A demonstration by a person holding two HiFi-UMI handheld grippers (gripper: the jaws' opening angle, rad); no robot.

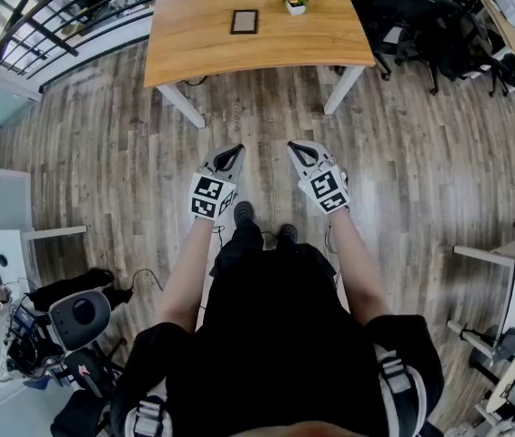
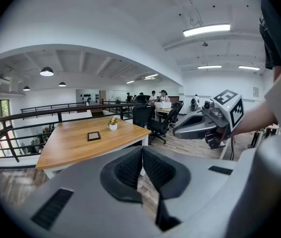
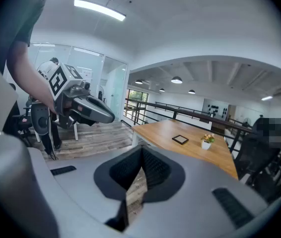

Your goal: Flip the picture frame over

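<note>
A small dark picture frame [image 1: 244,21] lies flat on a wooden table [image 1: 194,44] far ahead of me; it also shows as the frame [image 2: 94,136] in the left gripper view and the frame [image 3: 180,140] in the right gripper view. My left gripper [image 1: 237,151] and right gripper [image 1: 292,147] hang side by side over the floor, well short of the table. Both are shut with nothing between their pads. In the left gripper view the left gripper [image 2: 142,149] has its pads together, and so has the right gripper [image 3: 141,150] in its own view.
A small white pot of flowers [image 1: 296,1] stands on the table to the right of the frame. Black office chairs [image 1: 421,25] crowd the table's right side. A railing [image 1: 48,25] runs at the back left. Desks and gear stand at the left [image 1: 21,271] and at the right [image 1: 512,280].
</note>
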